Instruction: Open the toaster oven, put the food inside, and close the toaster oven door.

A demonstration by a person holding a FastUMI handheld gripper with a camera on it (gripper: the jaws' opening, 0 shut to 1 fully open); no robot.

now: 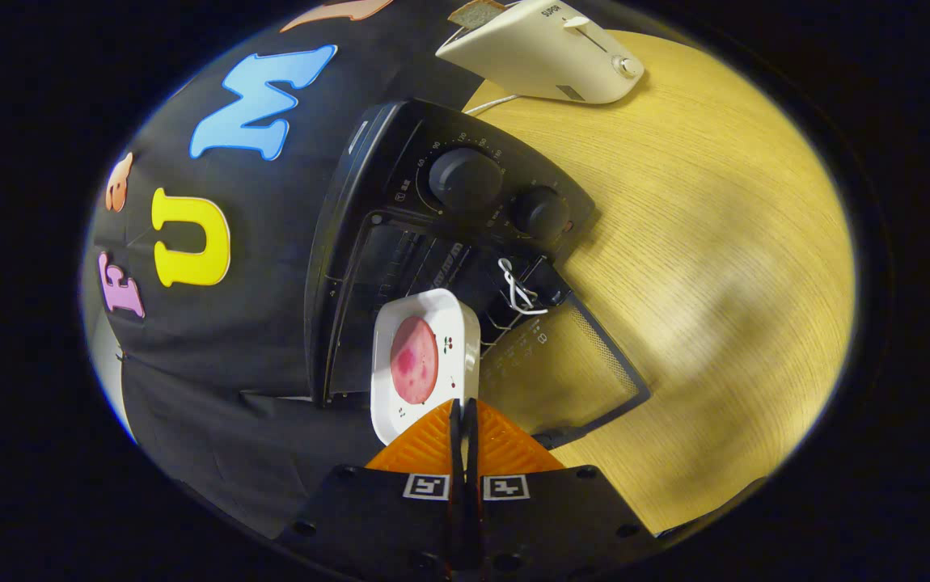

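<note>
- The toaster oven is shown on the wooden surface with its glass door already let down, so the opening step is judged done.
- The gripper is closed on the near edge of a white plate, held at the mouth of the oven.
- A round pink slice of food is carried on the plate.
- Loading and door closing are judged outstanding.

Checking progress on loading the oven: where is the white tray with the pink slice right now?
In the gripper view, the white square tray carrying the pink round slice is pinched at its near rim by the orange claw, in front of the black toaster oven's open mouth.
</note>
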